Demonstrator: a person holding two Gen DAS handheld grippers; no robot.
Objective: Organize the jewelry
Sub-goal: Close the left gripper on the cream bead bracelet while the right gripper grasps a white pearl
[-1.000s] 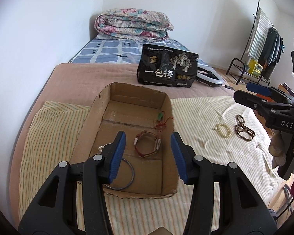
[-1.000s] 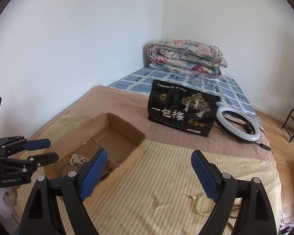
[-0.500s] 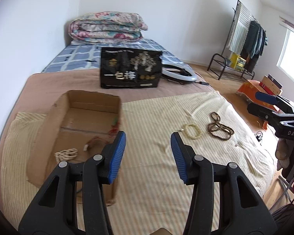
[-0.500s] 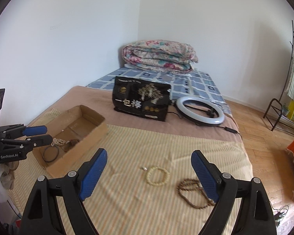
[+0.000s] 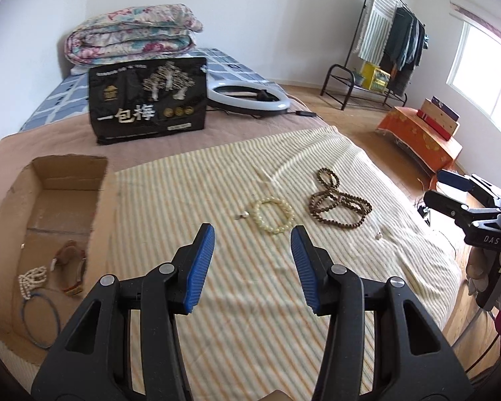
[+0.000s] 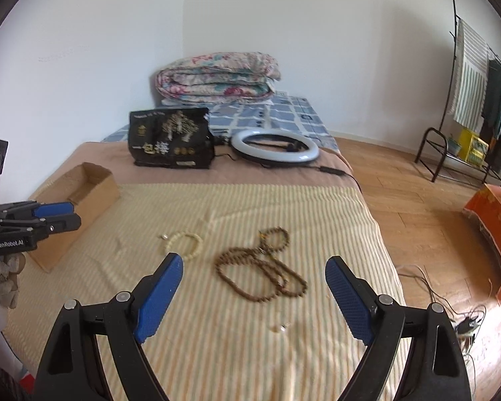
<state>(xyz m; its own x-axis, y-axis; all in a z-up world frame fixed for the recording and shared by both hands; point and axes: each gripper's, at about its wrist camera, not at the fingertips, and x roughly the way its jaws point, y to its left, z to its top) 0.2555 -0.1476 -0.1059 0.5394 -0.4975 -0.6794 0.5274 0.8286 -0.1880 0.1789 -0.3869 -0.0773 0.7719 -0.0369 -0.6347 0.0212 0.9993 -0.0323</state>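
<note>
A cream bead bracelet [image 5: 273, 216] [image 6: 184, 244] and a long brown bead necklace [image 5: 338, 203] [image 6: 263, 268] lie on the striped cloth. A small pale bead [image 5: 379, 234] [image 6: 280, 326] lies nearer the bed's edge. An open cardboard box [image 5: 3, 220] [image 6: 83, 187] at the left holds a white bead string [image 5: 31, 279], a brown bracelet [image 5: 70, 265] and a blue ring [image 5: 38, 320]. My left gripper [image 5: 252, 260] is open and empty, just short of the cream bracelet. My right gripper [image 6: 254, 294] is open wide and empty, over the brown necklace.
A black printed bag [image 5: 147, 100] and a white ring light [image 5: 247, 95] stand at the back, with a folded quilt [image 5: 133, 31] behind. The bed's right edge drops to a wood floor with an orange box [image 5: 421, 140] and a clothes rack [image 5: 384, 33].
Both grippers have swung right, away from the box and toward the loose jewelry. The cream bracelet and brown necklace now lie close ahead of the fingers.
</note>
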